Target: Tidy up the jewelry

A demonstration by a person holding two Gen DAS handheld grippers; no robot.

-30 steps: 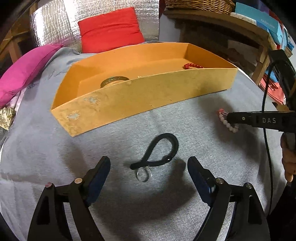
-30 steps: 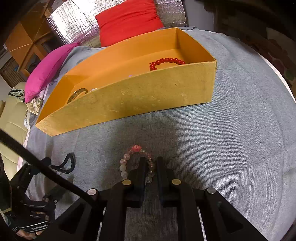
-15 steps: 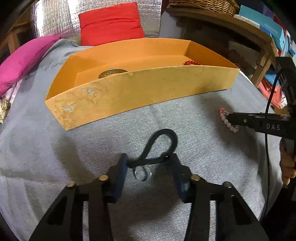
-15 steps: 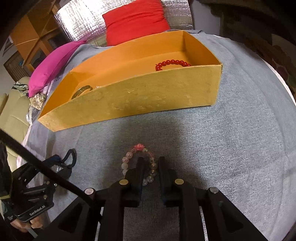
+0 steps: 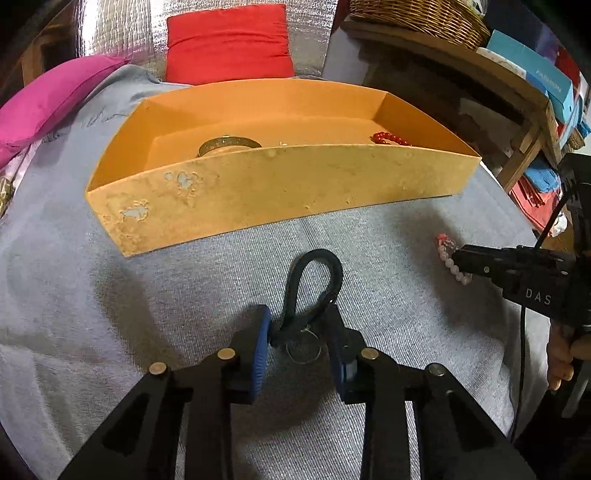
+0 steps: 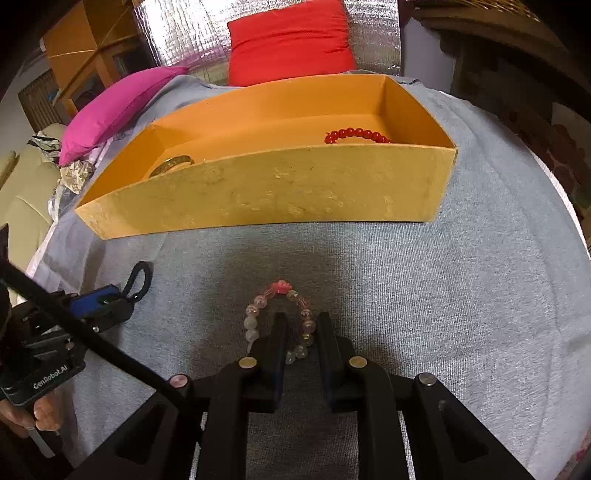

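Note:
An orange box [image 5: 280, 184] [image 6: 280, 192] stands on the grey cloth, holding a brass bangle [image 5: 229, 142] [image 6: 171, 164] on its left and a red bead bracelet [image 5: 389, 138] [image 6: 356, 134] on its right. My left gripper [image 5: 297, 323] is shut on the lower end of a black cord loop [image 5: 314, 280] with a clear ring pendant [image 5: 303, 349]; the loop also shows in the right wrist view [image 6: 138, 280]. My right gripper [image 6: 301, 321] is shut on the right side of a pink and clear bead bracelet [image 6: 275, 295] [image 5: 448, 258] lying on the cloth.
A red cushion [image 5: 227, 44] and a magenta cushion [image 5: 55, 99] lie behind the box. A wooden shelf with a wicker basket [image 5: 417, 22] and blue boxes [image 5: 532, 74] stands at the right. The grey cloth [image 6: 461, 295] slopes off at the edges.
My left gripper moved forward and closed from wide open onto the black cord. My right gripper stayed shut on the pink bead bracelet and barely moved.

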